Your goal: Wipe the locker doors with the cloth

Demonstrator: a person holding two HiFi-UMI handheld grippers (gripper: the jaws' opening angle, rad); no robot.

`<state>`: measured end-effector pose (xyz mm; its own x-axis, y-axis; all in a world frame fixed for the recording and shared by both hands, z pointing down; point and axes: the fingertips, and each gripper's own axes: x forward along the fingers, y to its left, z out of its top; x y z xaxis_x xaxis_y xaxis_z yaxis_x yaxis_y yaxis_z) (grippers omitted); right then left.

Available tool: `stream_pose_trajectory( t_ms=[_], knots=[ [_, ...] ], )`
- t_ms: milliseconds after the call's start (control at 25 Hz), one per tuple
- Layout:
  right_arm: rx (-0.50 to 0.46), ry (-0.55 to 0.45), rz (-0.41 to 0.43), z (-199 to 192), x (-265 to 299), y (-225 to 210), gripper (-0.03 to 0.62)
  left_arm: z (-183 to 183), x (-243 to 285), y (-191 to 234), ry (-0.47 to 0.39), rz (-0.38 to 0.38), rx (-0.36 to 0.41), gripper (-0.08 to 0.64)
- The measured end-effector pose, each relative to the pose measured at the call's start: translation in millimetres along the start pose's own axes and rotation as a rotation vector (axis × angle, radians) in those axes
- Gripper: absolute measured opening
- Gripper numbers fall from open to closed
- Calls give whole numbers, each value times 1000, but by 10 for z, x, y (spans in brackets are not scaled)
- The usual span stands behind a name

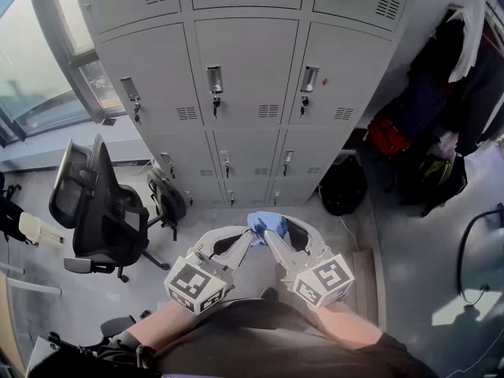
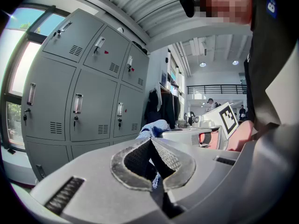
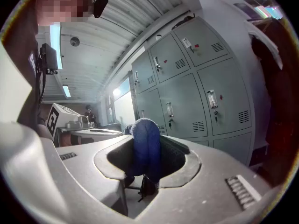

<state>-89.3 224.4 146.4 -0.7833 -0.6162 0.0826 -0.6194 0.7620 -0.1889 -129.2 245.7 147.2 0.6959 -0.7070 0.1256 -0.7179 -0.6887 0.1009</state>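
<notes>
Your right gripper (image 3: 147, 171) is clamped on the cloth (image 1: 268, 222), a blue roll standing up between its jaws. Your left gripper (image 2: 152, 143) has its jaws closed at the tips, with a bit of the same cloth pinched between the pads. Both are held tip to tip close in front of you, well short of the lockers (image 1: 244, 69). A chair (image 1: 102, 211) stands at the lockers' left end, and a black bag (image 1: 342, 186) at their right end.

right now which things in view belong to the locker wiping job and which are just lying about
Job in hand:
- blue cloth, gripped by both the left gripper and the right gripper
- locker doors

Just lying about:
- office chair
- black bag on the floor beside the lockers
- red bag
- hanging coats
</notes>
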Motion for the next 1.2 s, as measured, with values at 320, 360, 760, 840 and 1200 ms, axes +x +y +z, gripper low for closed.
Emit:
stream_pose_trajectory(
  t_ms=[320,360,760,840,1200],
  knots=[
    [-1,4,7,-7,31,46,154,-10,-38,11,2,1,-1,6],
    [-1,5,7,-9,32,47,153,-10,-41,15,3,2,-1,6],
    [33,-5,-5,-35,-16,-53,153,-38,48,6,19,-7,0,8],
    [37,-7,-12,-39,-63,-127,155,-42,122,-25,24,-12,5,6],
    [63,-28,-28,-34,-283,-552,153,-24,517,-169,40,-3,28,6]
  ],
)
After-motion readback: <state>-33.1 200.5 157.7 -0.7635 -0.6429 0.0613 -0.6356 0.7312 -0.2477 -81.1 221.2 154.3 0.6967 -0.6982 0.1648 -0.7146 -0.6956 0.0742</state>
